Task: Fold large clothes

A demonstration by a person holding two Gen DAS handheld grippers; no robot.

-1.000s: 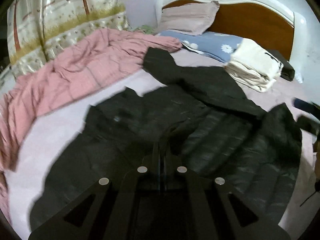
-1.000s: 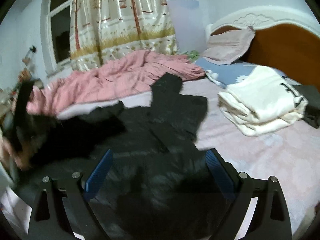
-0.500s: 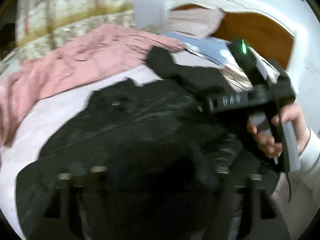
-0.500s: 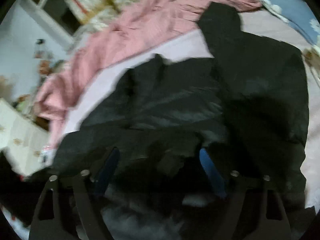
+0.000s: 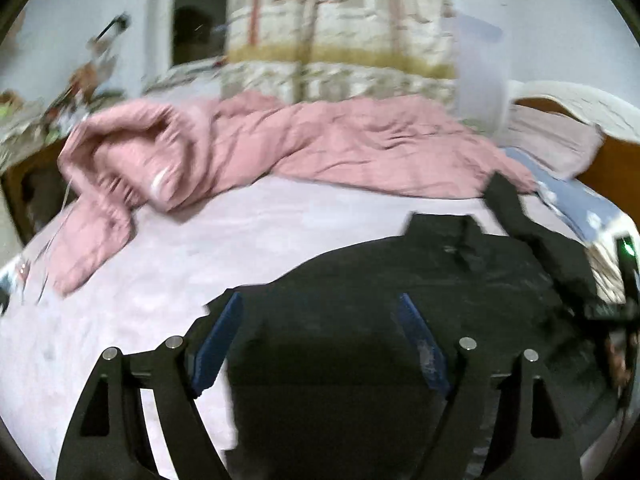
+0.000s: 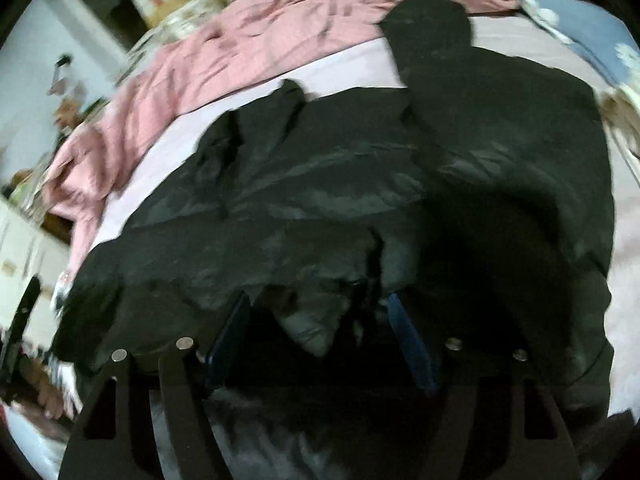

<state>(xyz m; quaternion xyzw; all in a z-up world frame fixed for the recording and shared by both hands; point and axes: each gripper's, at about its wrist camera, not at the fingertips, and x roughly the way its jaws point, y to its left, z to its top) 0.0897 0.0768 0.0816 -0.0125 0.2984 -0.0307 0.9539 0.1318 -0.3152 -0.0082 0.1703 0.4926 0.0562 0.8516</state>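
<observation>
A large black puffy jacket (image 6: 360,168) lies spread on the lilac bed sheet (image 5: 160,272), one sleeve reaching up toward the pillows. My left gripper (image 5: 318,300) hovers over the jacket's (image 5: 440,280) left edge. Its jaws are opening and nothing is pressed between the blue pads (image 5: 216,344). My right gripper (image 6: 319,300) points steeply down at the jacket's near edge. Its jaws are closing around a raised fold of black fabric, and the pads (image 6: 408,336) stand apart from it. A hand (image 5: 618,354) shows at the right rim of the left wrist view.
A crumpled pink quilt (image 5: 320,144) covers the far side of the bed below a patterned curtain (image 5: 340,40). A blue flowered pillow (image 5: 576,204) and a wooden headboard (image 5: 616,160) are at the right. Bare sheet lies left of the jacket.
My left gripper went from shut to open and swung left, now facing the curtain. My right gripper dropped close onto the jacket and its jaws narrowed around a fold.
</observation>
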